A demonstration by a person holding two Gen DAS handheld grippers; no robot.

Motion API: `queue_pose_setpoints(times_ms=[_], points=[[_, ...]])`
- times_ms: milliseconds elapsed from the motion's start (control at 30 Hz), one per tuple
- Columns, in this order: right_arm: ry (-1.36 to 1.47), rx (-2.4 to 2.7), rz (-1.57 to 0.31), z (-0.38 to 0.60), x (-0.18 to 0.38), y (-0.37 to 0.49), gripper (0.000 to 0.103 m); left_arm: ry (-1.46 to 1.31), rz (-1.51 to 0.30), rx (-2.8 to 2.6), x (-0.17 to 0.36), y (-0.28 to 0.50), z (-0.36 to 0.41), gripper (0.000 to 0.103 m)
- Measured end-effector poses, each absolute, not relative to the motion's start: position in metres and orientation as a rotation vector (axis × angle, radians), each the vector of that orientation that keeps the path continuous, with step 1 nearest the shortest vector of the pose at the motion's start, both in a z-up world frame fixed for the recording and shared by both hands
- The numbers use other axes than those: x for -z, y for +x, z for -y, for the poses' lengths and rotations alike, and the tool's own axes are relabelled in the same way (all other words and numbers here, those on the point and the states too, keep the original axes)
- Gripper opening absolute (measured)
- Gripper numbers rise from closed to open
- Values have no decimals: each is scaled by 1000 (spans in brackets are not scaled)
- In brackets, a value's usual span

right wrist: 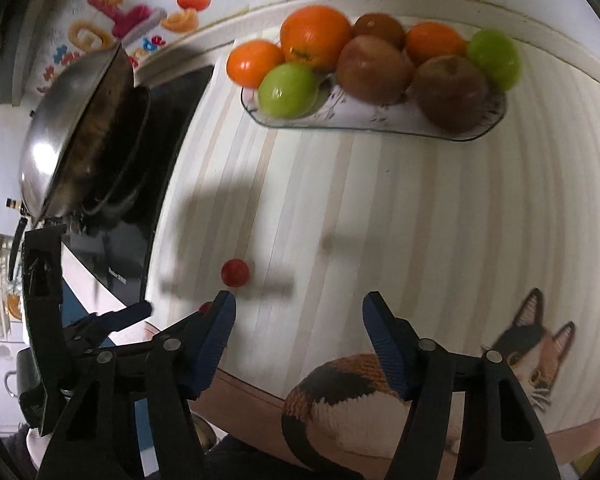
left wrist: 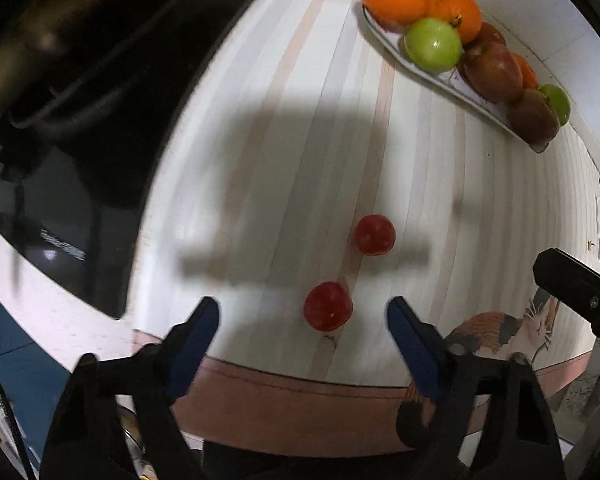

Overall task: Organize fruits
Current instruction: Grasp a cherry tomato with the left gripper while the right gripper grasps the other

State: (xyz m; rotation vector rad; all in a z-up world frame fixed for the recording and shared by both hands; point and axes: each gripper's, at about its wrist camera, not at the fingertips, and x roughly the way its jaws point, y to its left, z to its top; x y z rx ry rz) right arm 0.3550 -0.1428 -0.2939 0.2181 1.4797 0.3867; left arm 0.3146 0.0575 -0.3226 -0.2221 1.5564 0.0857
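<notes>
With the left hand-held gripper (left wrist: 303,312) gaping empty around the nearer red tomato (left wrist: 327,306) and the right hand-held gripper (right wrist: 299,310) empty too, a glancing pad could roll it toward the bench (left wrist: 440,200) edge.

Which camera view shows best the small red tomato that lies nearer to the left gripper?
The left wrist view: the small red tomato lies whole there. In the right wrist view only a red sliver shows.

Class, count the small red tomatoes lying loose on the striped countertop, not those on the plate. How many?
2. One tomato lies between the left gripper fingers; the other tomato lies just beyond it, toward the fruit plate. None seems hidden.
</notes>
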Motion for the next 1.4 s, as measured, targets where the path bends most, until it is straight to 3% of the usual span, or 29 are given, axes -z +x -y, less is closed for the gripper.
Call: queue_pose_setpoints(times_ms=[100,400,667,867,967,1033,1200,1400], points=[[216,-387,-1498,140,304,357,68,-239,-1565,-57,333,314,-55,72],[198,-396,-1533,135,317,365,66,-239,-1537,-16,342,313,-50,25],[245,-481,-1559,101,337,372,64,-267,-1530,-88,333,300,-74,24],[282,-525,-1614,67,370,372,54,-302,-1533,-136,337,289,-90,24],[250,-530,-1579,58,369,371,44,-310,-1531,-146,335,286,-97,24],[227,-535,-1577,53,371,371,29,-314,-1528,-148,333,280,-102,24],[166,-541,-1531,49,367,367,28,-312,-1533,-151,337,295,-100,24],[308,-473,-1467,96,347,377,28,-324,-1507,-101,324,316,-84,24]])
